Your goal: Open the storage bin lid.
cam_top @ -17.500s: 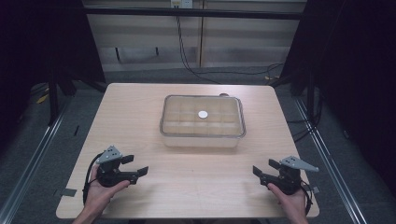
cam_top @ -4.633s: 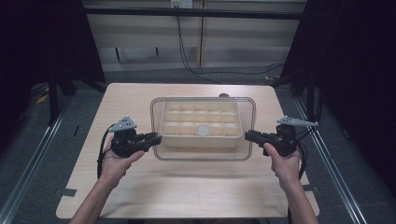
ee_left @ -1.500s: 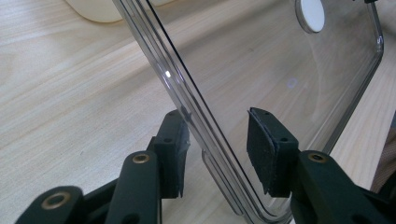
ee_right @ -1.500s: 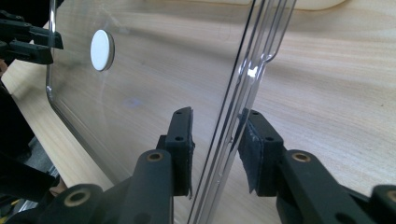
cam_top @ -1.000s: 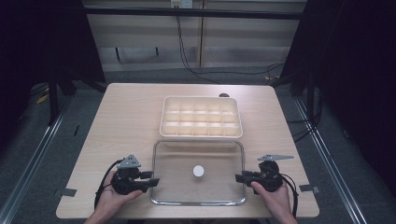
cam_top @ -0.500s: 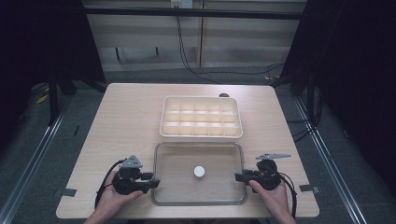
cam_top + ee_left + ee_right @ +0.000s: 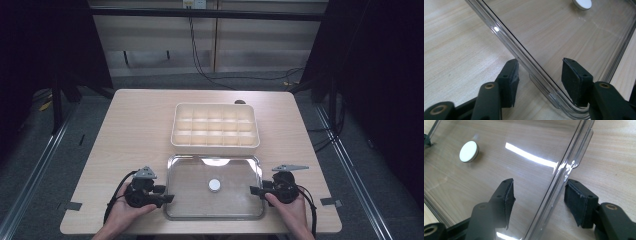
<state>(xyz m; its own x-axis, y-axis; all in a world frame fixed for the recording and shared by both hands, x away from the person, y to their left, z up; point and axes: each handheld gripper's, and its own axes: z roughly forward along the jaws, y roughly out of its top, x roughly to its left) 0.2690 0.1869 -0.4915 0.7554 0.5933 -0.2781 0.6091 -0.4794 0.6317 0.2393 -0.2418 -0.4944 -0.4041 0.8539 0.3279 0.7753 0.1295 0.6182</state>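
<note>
Clear lid (image 7: 215, 187) flat on counter (image 7: 135, 130) at 6 o'clock, white knob (image 7: 215, 185) at centre; cream divided tray (image 7: 215, 125) uncovered just beyond at 12. Left hand-held gripper (image 7: 167, 198) at lid's 9 o'clock edge, jaws apart astride rim, not clamping. Right hand-held gripper (image 7: 252, 190) at 3 o'clock edge, likewise spread astride rim.
</note>
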